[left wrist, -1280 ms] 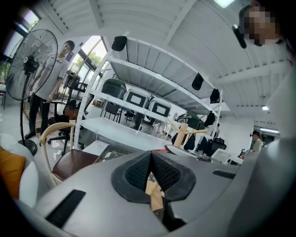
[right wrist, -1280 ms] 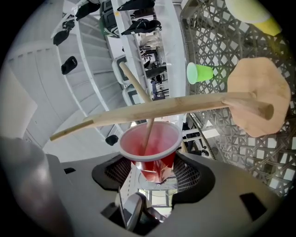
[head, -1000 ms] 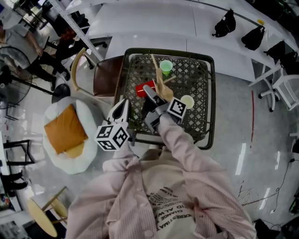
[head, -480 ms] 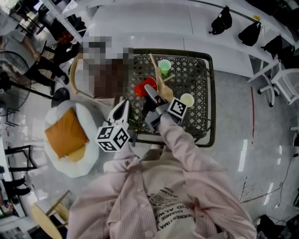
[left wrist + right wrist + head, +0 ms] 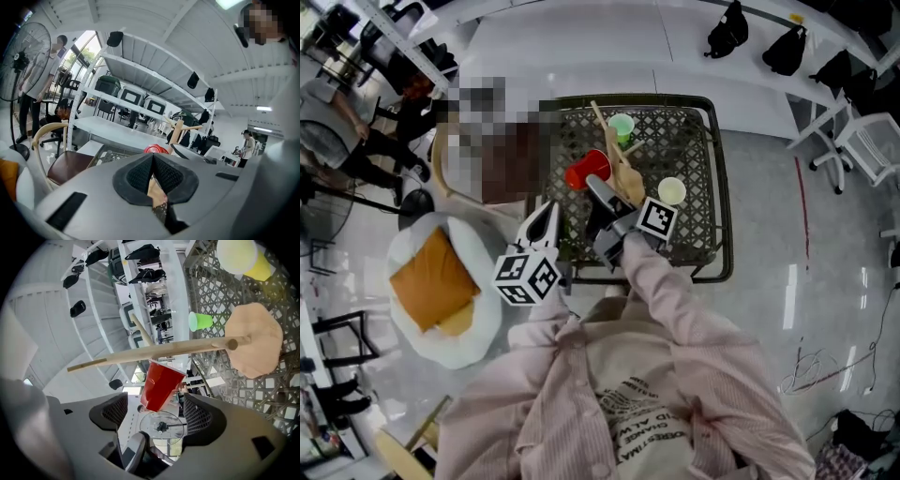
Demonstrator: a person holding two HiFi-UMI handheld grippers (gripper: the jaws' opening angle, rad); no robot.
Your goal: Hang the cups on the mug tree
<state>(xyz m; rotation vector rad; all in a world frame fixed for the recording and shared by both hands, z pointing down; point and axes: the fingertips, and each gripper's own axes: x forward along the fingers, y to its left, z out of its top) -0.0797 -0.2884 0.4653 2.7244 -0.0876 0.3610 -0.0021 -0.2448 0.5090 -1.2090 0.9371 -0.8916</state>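
Hanging cup, head view: the red cup (image 5: 586, 170) is on the left side of the mug tree (image 5: 626, 178), near the middle of the lattice surface (image 5: 698, 141).
Other cups, head view: a green cup (image 5: 622, 126) is at the far side of the mug tree, and a yellow cup (image 5: 672, 190) is to its right, apart from it.
Right gripper, head view: the right gripper (image 5: 596, 185) reaches in over the near edge, its tips just beside the red cup.
Left gripper, head view: the left gripper (image 5: 549, 211) is held at the near left corner, away from all the cups.
Left gripper view, jaws: the left gripper (image 5: 153, 158) has its jaws together with nothing clamped. The red cup (image 5: 156, 149) and the mug tree (image 5: 179, 129) show beyond the tips.
Left gripper view, surroundings: a chair (image 5: 65, 166) is to the left and a fan (image 5: 21, 56) at far left.
Right gripper view, jaws: the right gripper (image 5: 155, 411) has its jaws apart, and they have just been opening. The red cup's narrow end lies between them, and neither pad touches it.
Right gripper view, red cup: the red cup (image 5: 159, 385) hangs at the mug tree's stem (image 5: 154, 352), with its mouth toward the stem.
Right gripper view, other cups: the green cup (image 5: 201, 320) and the yellow cup (image 5: 241, 256) are on the surface (image 5: 215, 291) beyond the round base (image 5: 255, 341).
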